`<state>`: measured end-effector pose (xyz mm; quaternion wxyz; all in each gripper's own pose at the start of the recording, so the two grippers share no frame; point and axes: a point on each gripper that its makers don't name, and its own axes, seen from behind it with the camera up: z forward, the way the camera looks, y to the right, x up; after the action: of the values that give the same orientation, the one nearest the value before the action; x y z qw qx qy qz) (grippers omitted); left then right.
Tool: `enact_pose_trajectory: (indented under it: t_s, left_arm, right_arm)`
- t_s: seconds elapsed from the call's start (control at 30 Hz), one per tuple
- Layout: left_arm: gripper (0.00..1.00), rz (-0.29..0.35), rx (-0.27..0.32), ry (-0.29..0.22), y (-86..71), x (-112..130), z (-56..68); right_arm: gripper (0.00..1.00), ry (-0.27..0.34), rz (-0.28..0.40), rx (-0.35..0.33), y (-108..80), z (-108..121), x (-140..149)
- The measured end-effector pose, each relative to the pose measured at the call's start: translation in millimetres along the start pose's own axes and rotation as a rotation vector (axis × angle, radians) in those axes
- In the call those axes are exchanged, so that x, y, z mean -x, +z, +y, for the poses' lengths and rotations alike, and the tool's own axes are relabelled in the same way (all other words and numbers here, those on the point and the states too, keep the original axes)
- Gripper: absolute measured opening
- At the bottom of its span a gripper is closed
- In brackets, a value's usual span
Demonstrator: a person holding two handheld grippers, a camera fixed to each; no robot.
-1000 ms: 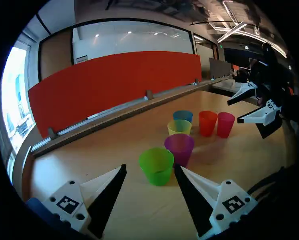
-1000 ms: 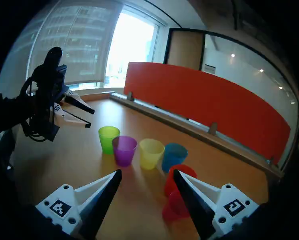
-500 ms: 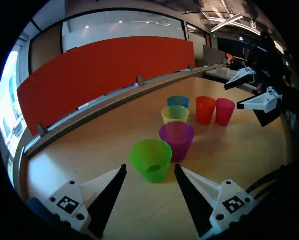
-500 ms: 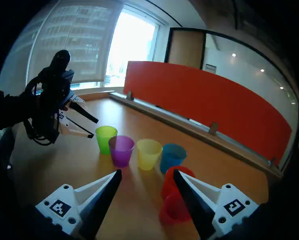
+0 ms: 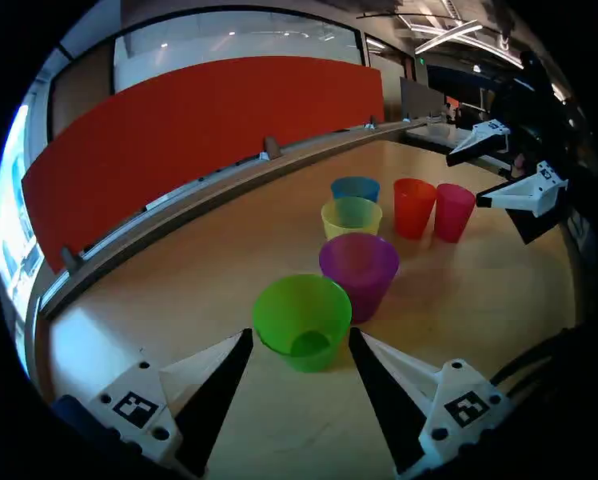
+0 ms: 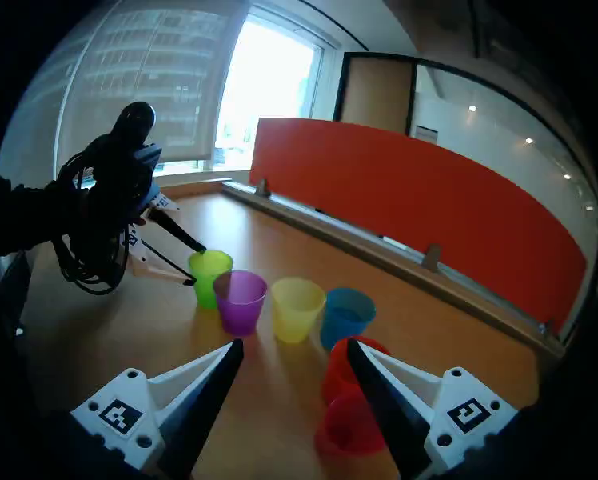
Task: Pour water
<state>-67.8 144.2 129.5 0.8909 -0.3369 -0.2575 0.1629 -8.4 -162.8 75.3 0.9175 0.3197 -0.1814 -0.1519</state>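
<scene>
cups stand upright in a loose line on the wooden table (image 5: 491, 304), six of them. in the left gripper view the green cup (image 5: 302, 320) is the nearest. the left gripper (image 5: 299, 332) has its two fingers apart with this cup between the tips; i cannot tell if the fingers touch the cup wall. just behind the green one comes the purple cup (image 5: 358, 272), then the yellow cup (image 5: 351, 218) and the blue cup (image 5: 355, 189). the orange-red cup (image 5: 413, 206) and the pink cup (image 5: 454, 211) stand side by side at the far end. near these two the right gripper (image 5: 464, 182) hangs above the table, fingers spread and holding nothing. in the right gripper view the same two cups are close in front of its spread fingers. it is not clear whether any cup has water inside. a red partition (image 5: 195, 120) runs along the far table edge.
</scene>
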Motion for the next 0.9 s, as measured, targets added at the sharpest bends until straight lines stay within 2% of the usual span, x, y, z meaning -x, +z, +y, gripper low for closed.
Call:
enact_pose_trajectory:
  t_s: [0.57,0.9]
  left_arm:
    - [0.89,-0.007,0.011,0.032,20.8,-1,-6.0]
    - [0.89,0.004,0.011,0.027,29.2,-4,-8.3]
  right_arm:
    - [1.0,0.007,-0.01,-0.019,13.0,1,6]
    - [1.0,0.009,-0.013,-0.025,17.6,1,7]
